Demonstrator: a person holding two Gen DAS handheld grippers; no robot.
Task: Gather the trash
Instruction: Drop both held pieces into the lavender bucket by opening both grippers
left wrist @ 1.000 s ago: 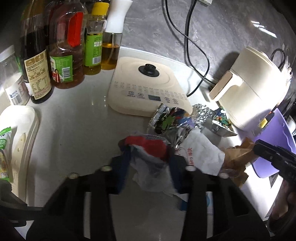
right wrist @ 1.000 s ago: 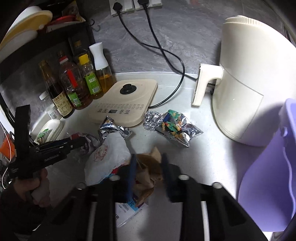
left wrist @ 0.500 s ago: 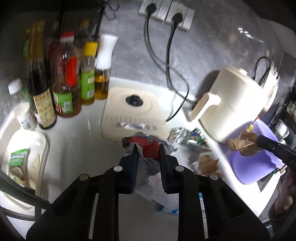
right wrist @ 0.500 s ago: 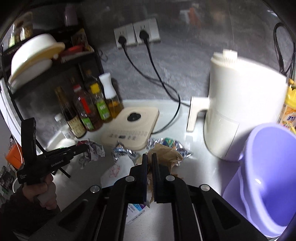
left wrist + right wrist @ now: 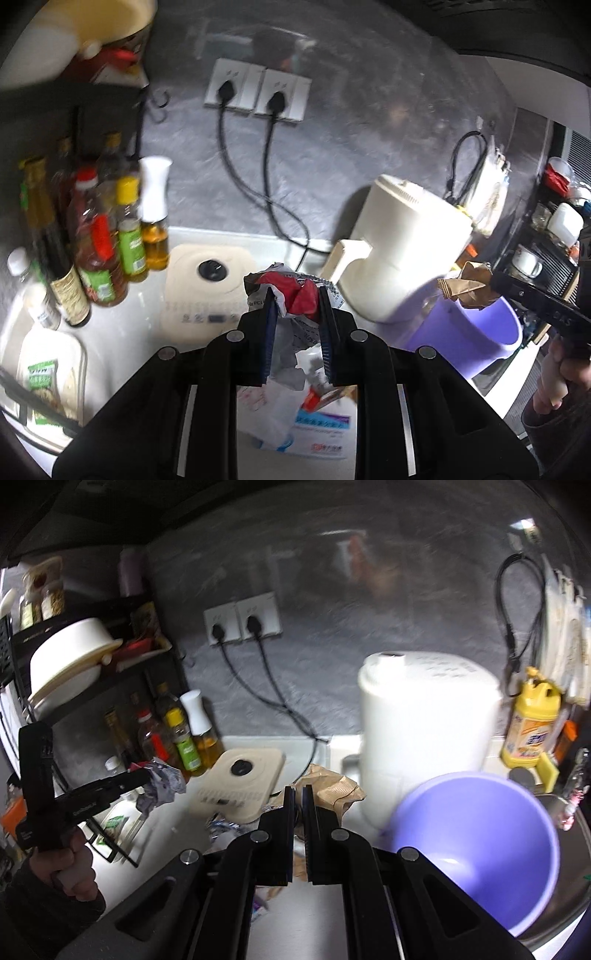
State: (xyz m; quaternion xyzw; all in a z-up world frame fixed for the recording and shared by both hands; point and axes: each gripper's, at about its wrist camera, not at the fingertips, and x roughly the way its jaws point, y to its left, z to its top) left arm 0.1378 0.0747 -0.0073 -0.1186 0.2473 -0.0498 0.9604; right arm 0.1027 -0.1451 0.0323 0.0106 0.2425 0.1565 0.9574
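- Left wrist view: the left gripper (image 5: pixel 297 295) is clamped on a crumpled wrapper (image 5: pixel 291 291), red and white, held in the air above the white counter (image 5: pixel 129 332). More wrappers (image 5: pixel 306 413) lie below it. Two plugs sit in two wall sockets (image 5: pixel 256 92). Only this view shows a tray (image 5: pixel 70 354) at left. A second ago the wrapper lay on the counter.
- Right wrist view: the right gripper (image 5: pixel 298 794), nearly closed, pinches brown paper (image 5: pixel 332 786), lifted beside the purple bin (image 5: pixel 476 849). Only here a yellow bottle (image 5: pixel 532 723) appears. The paper was on the counter earlier.
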